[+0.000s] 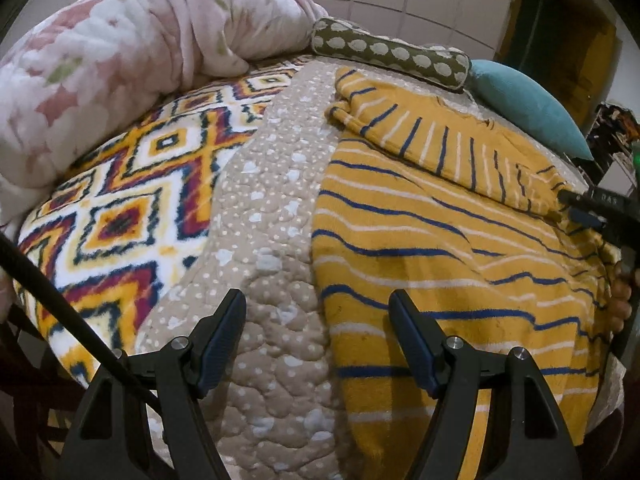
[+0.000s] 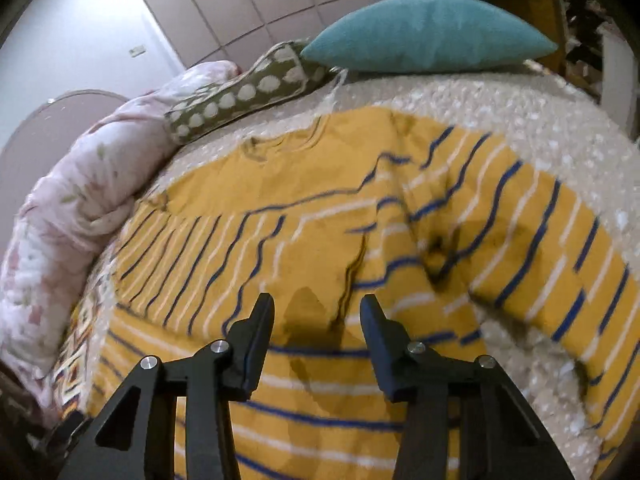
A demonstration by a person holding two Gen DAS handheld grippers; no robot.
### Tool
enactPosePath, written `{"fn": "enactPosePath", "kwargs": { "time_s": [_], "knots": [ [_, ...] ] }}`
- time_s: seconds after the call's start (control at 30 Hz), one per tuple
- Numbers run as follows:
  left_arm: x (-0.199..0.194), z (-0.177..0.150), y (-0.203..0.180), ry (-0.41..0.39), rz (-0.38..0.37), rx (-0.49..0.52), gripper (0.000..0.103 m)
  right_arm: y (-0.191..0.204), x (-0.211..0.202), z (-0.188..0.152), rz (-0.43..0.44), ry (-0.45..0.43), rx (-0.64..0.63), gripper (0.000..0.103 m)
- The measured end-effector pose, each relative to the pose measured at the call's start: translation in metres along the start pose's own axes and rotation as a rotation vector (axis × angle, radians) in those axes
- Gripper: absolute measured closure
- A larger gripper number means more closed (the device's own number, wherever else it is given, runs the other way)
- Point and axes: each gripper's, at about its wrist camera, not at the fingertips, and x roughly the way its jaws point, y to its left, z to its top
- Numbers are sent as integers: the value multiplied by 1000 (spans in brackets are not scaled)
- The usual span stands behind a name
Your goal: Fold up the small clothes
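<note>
A yellow sweater with blue and white stripes (image 1: 432, 240) lies flat on the bed, one sleeve folded across its upper body. In the right wrist view the sweater (image 2: 304, 208) fills the middle, its other sleeve (image 2: 560, 256) stretched out to the right. My left gripper (image 1: 318, 316) is open and empty, over the sweater's left edge and the beige quilt (image 1: 264, 240). My right gripper (image 2: 318, 320) is open and empty, just above the sweater's body. It also shows at the right edge of the left wrist view (image 1: 592, 208), next to the folded sleeve's end.
A pink floral duvet (image 1: 112, 60) is bunched at the back left. A geometric fleece blanket (image 1: 120, 208) lies left of the quilt. A spotted bolster (image 1: 392, 52) and a teal cushion (image 2: 432, 36) lie beyond the sweater. White wardrobe doors stand behind the bed.
</note>
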Motion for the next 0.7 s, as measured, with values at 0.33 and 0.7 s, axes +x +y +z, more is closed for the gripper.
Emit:
{"fn": "enactPosePath", "kwargs": {
  "time_s": [0.33,0.7],
  "knots": [
    [9,-12,-17,-39,73,38,19,4,1,1,-5,-6,-51,54],
    [-1,-8,-19,-23,129,38,23,-17,23,37,-40,24,-3,98]
  ]
}}
